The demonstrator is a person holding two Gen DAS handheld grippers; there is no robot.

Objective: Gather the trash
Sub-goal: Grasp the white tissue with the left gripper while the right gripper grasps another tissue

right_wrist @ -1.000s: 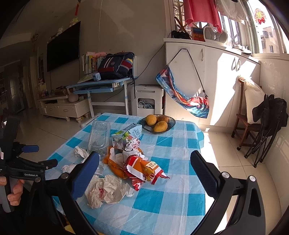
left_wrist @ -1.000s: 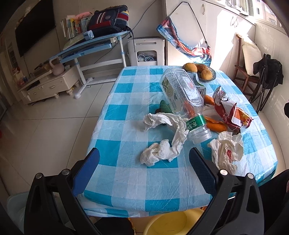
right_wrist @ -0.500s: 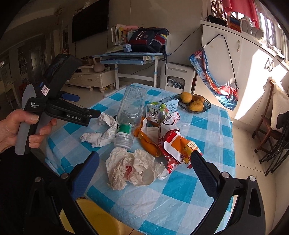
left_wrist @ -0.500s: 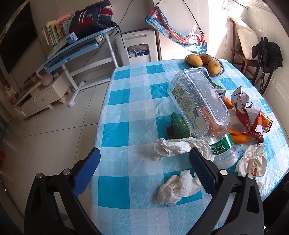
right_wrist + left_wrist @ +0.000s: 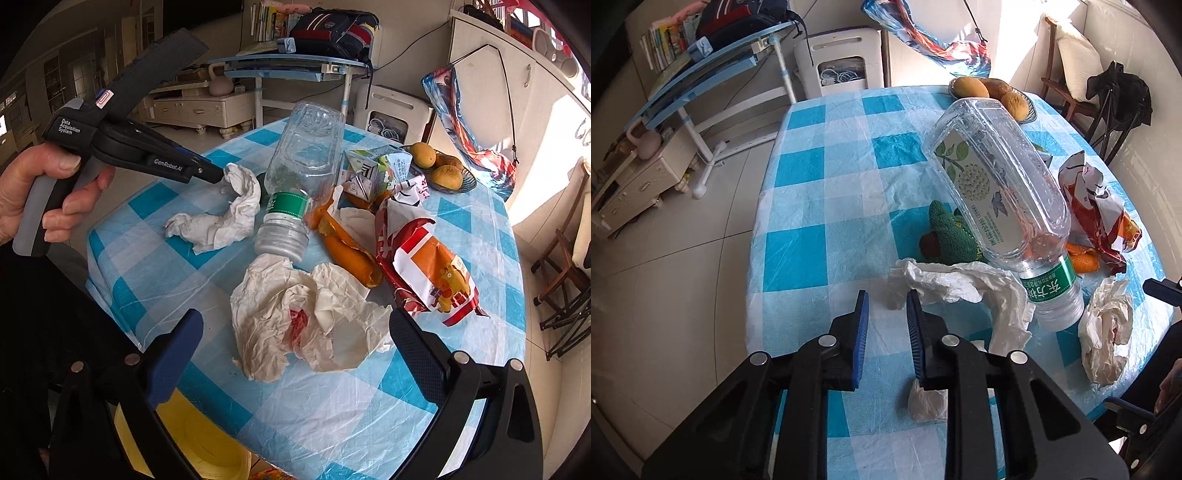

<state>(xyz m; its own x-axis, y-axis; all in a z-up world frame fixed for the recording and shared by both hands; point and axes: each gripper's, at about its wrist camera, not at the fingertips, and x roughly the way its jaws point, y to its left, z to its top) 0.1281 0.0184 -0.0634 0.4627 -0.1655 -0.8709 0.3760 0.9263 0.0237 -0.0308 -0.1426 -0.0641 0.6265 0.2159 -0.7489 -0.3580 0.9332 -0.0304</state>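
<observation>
A long white tissue [image 5: 960, 284] [image 5: 221, 221] lies on the blue-checked table [image 5: 820, 206] beside a tipped clear plastic bottle [image 5: 997, 177] [image 5: 303, 162]. My left gripper [image 5: 886, 295] [image 5: 216, 173] points down at the tissue's far end. Its jaws are closing, with that end just between the tips and a gap still showing beside it. My right gripper [image 5: 295, 328] is wide open and hovers over a crumpled, red-stained tissue [image 5: 303, 317] [image 5: 1104, 332] near the table's front edge. A red-orange snack wrapper [image 5: 432, 266], orange peel [image 5: 343, 251] and a crushed carton [image 5: 373, 173] lie beyond it.
A green knitted toy [image 5: 949, 236] sits behind the long tissue. A bowl of mangoes [image 5: 439, 170] stands at the table's far side. A yellow bin [image 5: 207, 450] sits below the table's near edge. A person's hand [image 5: 44, 192] holds the left gripper.
The left jaws went from wide apart to narrow as the gripper came down onto the long tissue's end. The right gripper sank closer over the crumpled tissue and stayed wide.
</observation>
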